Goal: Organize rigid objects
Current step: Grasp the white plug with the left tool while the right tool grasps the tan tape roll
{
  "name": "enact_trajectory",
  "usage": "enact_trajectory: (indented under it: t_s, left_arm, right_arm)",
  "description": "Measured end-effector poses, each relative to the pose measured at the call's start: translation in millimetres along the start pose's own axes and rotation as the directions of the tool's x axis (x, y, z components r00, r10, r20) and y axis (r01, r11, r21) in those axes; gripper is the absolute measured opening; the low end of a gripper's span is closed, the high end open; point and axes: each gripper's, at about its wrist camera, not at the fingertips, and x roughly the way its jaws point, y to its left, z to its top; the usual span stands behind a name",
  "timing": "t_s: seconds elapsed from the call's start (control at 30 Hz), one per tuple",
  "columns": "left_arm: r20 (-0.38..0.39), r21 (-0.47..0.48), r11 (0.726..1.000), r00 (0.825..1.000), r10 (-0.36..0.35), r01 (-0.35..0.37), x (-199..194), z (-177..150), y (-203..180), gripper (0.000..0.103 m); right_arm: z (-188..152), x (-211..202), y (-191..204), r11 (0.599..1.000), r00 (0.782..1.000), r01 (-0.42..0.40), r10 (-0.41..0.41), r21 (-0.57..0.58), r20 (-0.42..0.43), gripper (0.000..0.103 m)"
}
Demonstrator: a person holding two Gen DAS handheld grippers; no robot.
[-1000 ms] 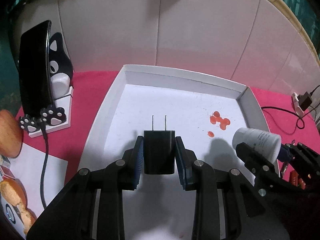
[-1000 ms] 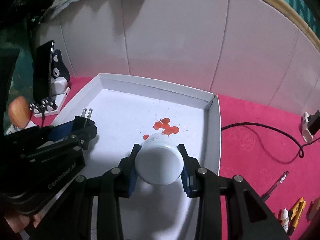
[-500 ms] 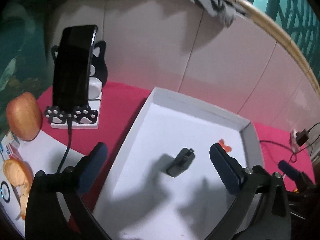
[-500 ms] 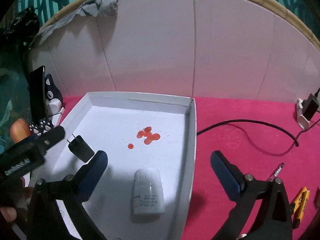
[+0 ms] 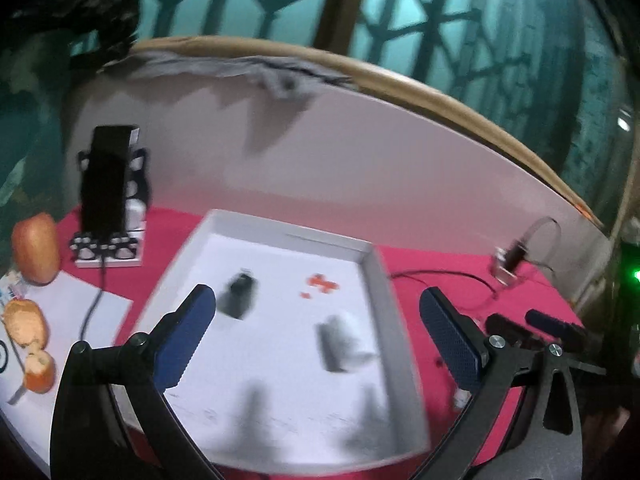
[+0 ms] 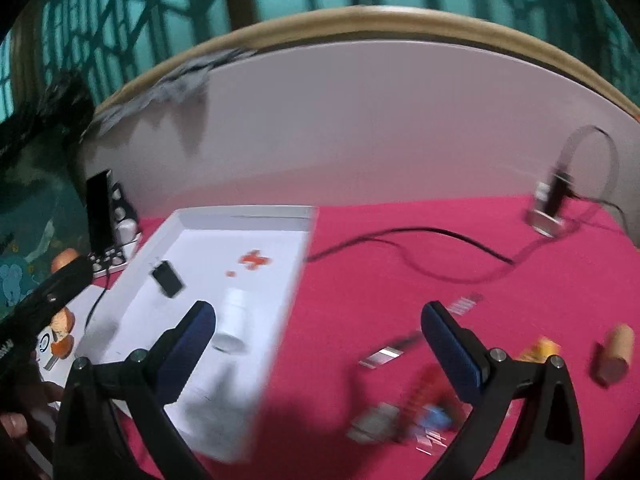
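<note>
left gripper (image 5: 318,316): fingers spread wide, nothing in them, hanging over the white tray

right gripper (image 6: 318,324): same deal, fingers fully released and empty; the left finger sits over the tray's right side, the right finger over the bare cloth

tray (image 5: 376,276): shallow white box lid-ish thing on the desk, with a little cluster of orange-red spots (image 5: 322,283) on its floor toward the back right

charger plug (image 5: 239,294): small black wall adapter, lying loose in the tray's left half, not touching any finger; also shows in the right view (image 6: 167,278)

white bottle (image 6: 236,320): lying on its side in the tray's right half, close to the right wall, well apart from the plug; pretty smeared in the left view (image 5: 340,342)

desk (image 6: 380,280): covered in pinkish-red cloth, white wall panel behind it

phone on stand (image 5: 108,184): dark phone propped upright in a black-and-white cat stand with paw feet, left of the tray, cable trailing down from it

fruit (image 5: 35,248): an apple-looking thing at the far left, next to a white sheet

cable and power strip (image 6: 546,216): black cord snakes across the cloth from the tray's back corner to a plug at far right

loose bits (image 6: 400,412): blurry small stuff right of the tray, too smeared to name; a tan cylinder (image 6: 614,354) further right

person's hand (image 6: 16,420): just a bit visible at lower left, gripping the other tool
</note>
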Motion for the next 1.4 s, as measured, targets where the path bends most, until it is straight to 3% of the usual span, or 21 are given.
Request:
enact_trajectory:
  t_s: [0.17, 0.23, 0.27, 0.33, 0.4, 0.53, 0.6, 0.73, 0.87, 0.97, 1.03, 1.07, 1.1, 1.13, 1.17, 1.2, 1.23, 1.27, 1.4]
  left_arm:
    - [-0.066, 0.142, 0.976, 0.986, -0.155, 0.163, -3.7, -21.8, -55.2, 0.103]
    - [-0.153, 0.178, 0.944, 0.956, -0.252, 0.277, 0.7, -39.5, -83.0, 0.103]
    - [-0.182, 0.19, 0.934, 0.946, -0.269, 0.302, 1.9, -46.2, -92.6, 0.103]
    - [-0.294, 0.238, 0.899, 0.909, -0.296, 0.369, 10.7, -70.1, -121.3, 0.103]
    - [-0.361, 0.272, 0.87, 0.882, -0.303, 0.41, 15.4, -88.7, -140.2, 0.103]
    - [-0.475, 0.308, 0.82, 0.824, -0.308, 0.483, 23.0, -126.4, -170.5, 0.103]
    - [-0.505, 0.327, 0.809, 0.814, -0.287, 0.488, 26.7, -137.4, -180.9, 0.103]
    - [-0.517, 0.346, 0.806, 0.814, -0.264, 0.48, 31.4, -146.2, -188.2, 0.102]
    - [-0.529, 0.372, 0.806, 0.818, -0.224, 0.461, 36.0, -157.3, -189.7, 0.075]
    - [-0.531, 0.394, 0.801, 0.823, -0.203, 0.452, 34.9, -160.3, -189.1, 0.073]
    - [-0.535, 0.393, 0.801, 0.821, -0.199, 0.451, 36.7, -160.8, -189.7, 0.073]
    - [-0.536, 0.394, 0.803, 0.822, -0.195, 0.447, 38.6, -160.3, -189.5, 0.073]
    - [-0.534, 0.397, 0.804, 0.824, -0.19, 0.443, 36.3, -161.2, -187.9, 0.072]
    - [-0.531, 0.405, 0.802, 0.827, -0.186, 0.44, 35.7, -162.0, -188.8, 0.07]
    - [-0.524, 0.419, 0.799, 0.834, -0.175, 0.431, 34.8, -162.3, -189.8, 0.058]
    - [-0.51, 0.436, 0.795, 0.844, -0.167, 0.421, 32.9, -162.8, -190.0, 0.048]
    - [-0.508, 0.433, 0.795, 0.844, -0.174, 0.425, 32.9, -162.1, -189.6, 0.042]
    - [-0.505, 0.431, 0.796, 0.845, -0.178, 0.425, 32.6, -161.4, -188.5, 0.026]
    - [-0.504, 0.41, 0.803, 0.841, -0.196, 0.433, 31.1, -160.9, -183.4, 0.025]
  right_arm:
    - [-19.2, -46.7, -78.6, 0.986, 0.988, 0.134, -0.141, 0.102, 0.064, 0.103]
    - [-29.8, -60.9, -111.0, 0.971, 0.979, 0.179, -0.192, 0.159, 0.07, 0.103]
    - [-35.6, -66.2, -126.2, 0.963, 0.975, 0.195, -0.21, 0.186, 0.065, 0.103]
    - [-46.9, -73.5, -154.2, 0.94, 0.961, 0.251, -0.271, 0.229, 0.058, 0.103]
    - [-56.2, -78.9, -179.9, 0.916, 0.945, 0.301, -0.324, 0.265, 0.048, 0.103]
    - [-65.6, -74.6, -214.1, 0.909, 0.937, 0.331, -0.347, 0.253, 0.023, 0.103]
    - [-67.0, -65.1, -221.5, 0.917, 0.942, 0.331, -0.336, 0.222, -0.016, 0.103]
    - [-70.2, -40.1, -228.9, 0.928, 0.954, 0.299, -0.286, 0.221, -0.088, 0.103]
    - [-63.6, -16.9, -237.4, 0.926, 0.943, 0.329, -0.311, 0.188, -0.117, 0.102]
    - [-55.8, 0.1, -243.5, 0.922, 0.939, 0.335, -0.31, 0.192, -0.149, 0.1]
    - [-52.3, 12.7, -244.0, 0.913, 0.925, 0.364, -0.332, 0.185, -0.185, 0.099]
    - [-52.3, 18.7, -243.9, 0.908, 0.917, 0.379, -0.341, 0.18, -0.208, 0.094]
    - [-52.7, 24.4, -244.4, 0.903, 0.909, 0.39, -0.346, 0.182, -0.233, 0.079]
    - [-55.0, 24.8, -244.9, 0.894, 0.9, 0.409, -0.361, 0.185, -0.244, 0.072]
    - [-55.4, 23.4, -243.7, 0.884, 0.891, 0.434, -0.392, 0.174, -0.229, 0.059]
    - [-56.0, 22.4, -242.9, 0.884, 0.891, 0.434, -0.392, 0.176, -0.226, 0.054]
    - [-57.7, 19.4, -243.0, 0.884, 0.895, 0.429, -0.388, 0.186, -0.22, 0.053]
    - [-59.7, 16.9, -243.7, 0.886, 0.901, 0.418, -0.376, 0.201, -0.216, 0.053]
    - [-69.6, 2.2, -245.3, 0.889, 0.923, 0.378, -0.338, 0.258, -0.185, 0.052]
